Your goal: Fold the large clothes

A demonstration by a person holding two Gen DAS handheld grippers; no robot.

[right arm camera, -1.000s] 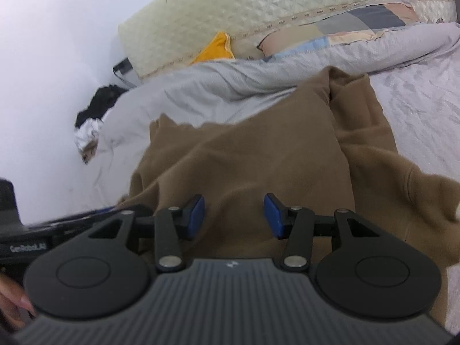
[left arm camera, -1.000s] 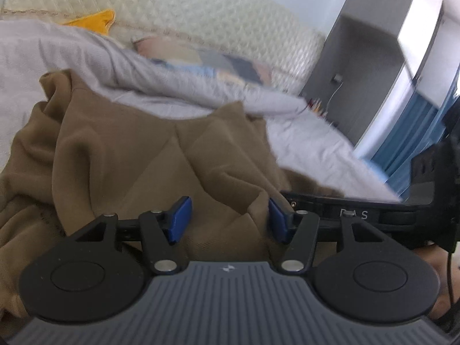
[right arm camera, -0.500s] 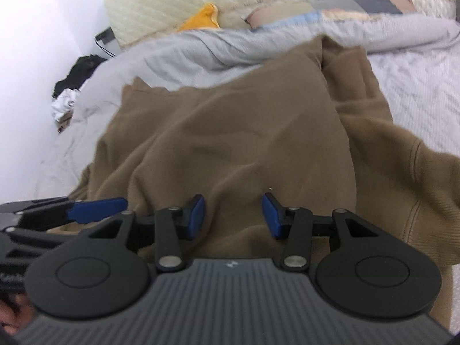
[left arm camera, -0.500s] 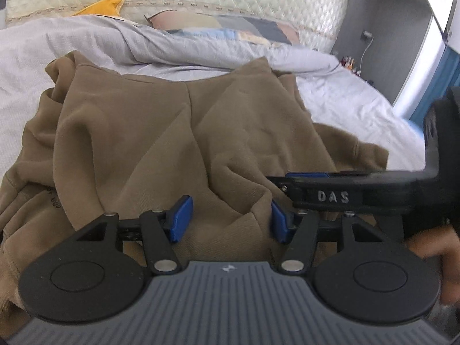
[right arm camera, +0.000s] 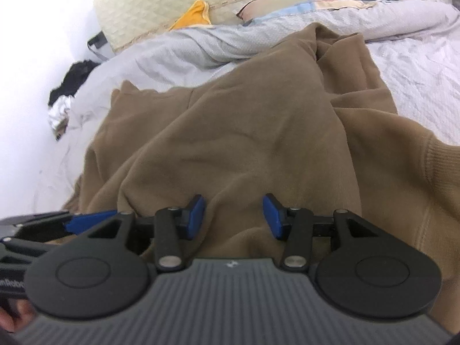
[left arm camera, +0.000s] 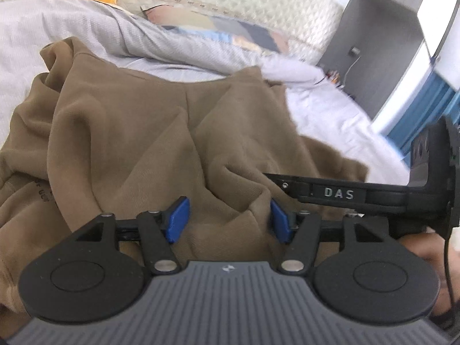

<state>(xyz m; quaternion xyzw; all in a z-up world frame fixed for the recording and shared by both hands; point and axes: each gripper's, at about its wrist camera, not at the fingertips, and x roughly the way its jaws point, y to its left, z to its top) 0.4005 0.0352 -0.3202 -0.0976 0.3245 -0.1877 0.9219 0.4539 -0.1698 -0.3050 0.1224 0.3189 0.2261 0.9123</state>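
Across the grey-sheeted bed [left arm camera: 325, 109], a brown sweatshirt [left arm camera: 138, 132] is spread in loose folds, its far edge lying near the patchwork pillow [left arm camera: 218, 27]. Compared with a second ago, more of the garment and the headboard is seen in the left wrist view, and the blue pads [left arm camera: 176, 220] are set wider apart. The left gripper [left arm camera: 227, 220] is being opened, with a raised ridge of fabric lying between its jaws, ungripped. The right gripper [right arm camera: 234, 217] is angled down over the sweatshirt [right arm camera: 244, 132], jaws parted, fabric below them but not pinched. Both grippers are held close side by side, each visible at the edge of the other's view.
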